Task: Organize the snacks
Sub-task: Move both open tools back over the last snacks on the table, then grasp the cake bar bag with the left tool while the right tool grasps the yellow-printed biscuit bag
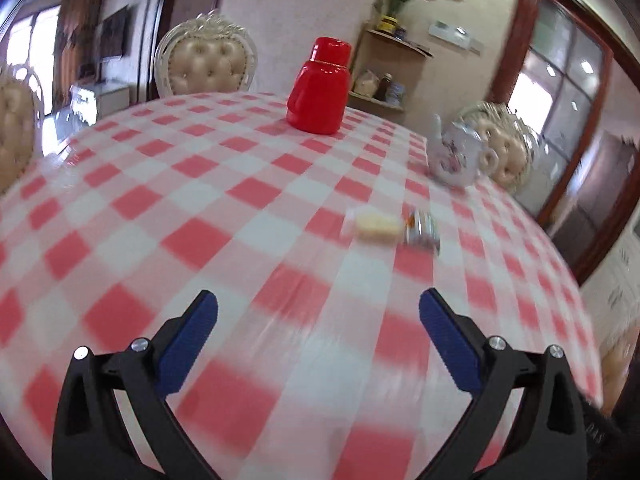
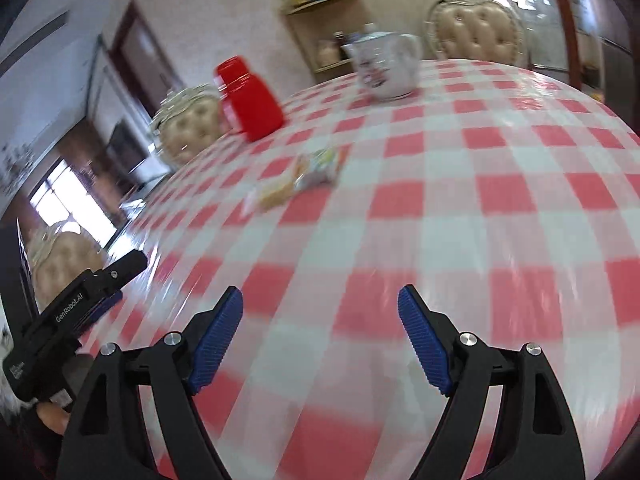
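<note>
Left wrist view: the left gripper (image 1: 318,305) is hovering with fingers wide apart, empty, over the checked tablecloth (image 1: 168,184); two wrapped snacks (image 1: 390,227) (blurred) are lying right of centre, below the red jar (image 1: 319,87) and teapot (image 1: 456,152).

Right wrist view: the right gripper (image 2: 320,302) is gaping, empty; the snacks (image 2: 298,182) are sitting centre-left.

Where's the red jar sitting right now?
The red jar stands upright at the table's far edge in the left wrist view, in front of a cream chair, left of the floral teapot.
</note>
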Available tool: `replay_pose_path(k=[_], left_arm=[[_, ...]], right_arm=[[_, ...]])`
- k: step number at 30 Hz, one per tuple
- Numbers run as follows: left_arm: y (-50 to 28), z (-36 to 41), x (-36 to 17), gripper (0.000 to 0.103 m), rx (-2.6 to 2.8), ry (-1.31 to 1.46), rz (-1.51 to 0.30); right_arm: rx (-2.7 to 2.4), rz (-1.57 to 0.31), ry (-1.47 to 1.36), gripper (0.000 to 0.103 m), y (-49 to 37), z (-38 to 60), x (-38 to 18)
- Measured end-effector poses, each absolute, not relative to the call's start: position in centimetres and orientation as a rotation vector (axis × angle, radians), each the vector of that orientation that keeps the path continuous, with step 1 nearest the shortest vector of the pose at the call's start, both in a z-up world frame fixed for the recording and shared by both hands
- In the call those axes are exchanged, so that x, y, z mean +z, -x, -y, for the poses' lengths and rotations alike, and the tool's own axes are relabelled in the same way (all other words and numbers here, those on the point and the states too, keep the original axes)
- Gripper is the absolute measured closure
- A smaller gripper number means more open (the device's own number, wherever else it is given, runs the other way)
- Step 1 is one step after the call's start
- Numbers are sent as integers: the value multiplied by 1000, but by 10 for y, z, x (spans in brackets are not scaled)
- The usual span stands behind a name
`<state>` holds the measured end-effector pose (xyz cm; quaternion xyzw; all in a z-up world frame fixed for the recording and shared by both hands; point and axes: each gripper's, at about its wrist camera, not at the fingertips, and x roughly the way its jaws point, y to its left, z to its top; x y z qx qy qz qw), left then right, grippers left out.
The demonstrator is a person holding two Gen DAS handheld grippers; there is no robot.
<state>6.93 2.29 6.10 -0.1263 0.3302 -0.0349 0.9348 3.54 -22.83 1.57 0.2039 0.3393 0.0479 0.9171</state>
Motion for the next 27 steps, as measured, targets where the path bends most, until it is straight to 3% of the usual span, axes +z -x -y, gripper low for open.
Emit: replay_pose_path(k=[4, 8, 11, 19, 20, 23, 25, 27], left_arm=[[-95, -33, 47, 2, -67, 443, -580], [-95, -48, 48, 2, -37, 381, -538], [-89, -76, 50, 2, 34, 518, -469], [-96, -94, 43, 2, 64, 590, -513], [-96, -93, 43, 2, 62, 587, -515], [-97, -93, 42, 2, 59, 581, -523], [-97, -93, 41, 2, 57, 584, -533], [-98, -93, 39, 2, 54, 583, -547]], right_arm=[[59, -726, -422, 25, -85, 233, 10], [37, -751, -423, 25, -145, 220, 3], [30, -774, -425, 25, -189, 200, 1], [-160, -862, -270, 22, -268, 168, -11], [-173, -863, -232, 24, -267, 166, -10], [-176, -876, -150, 50, -255, 168, -13], [-119, -867, -138, 62, -235, 177, -12], [-82, -828, -156, 64, -204, 192, -6]])
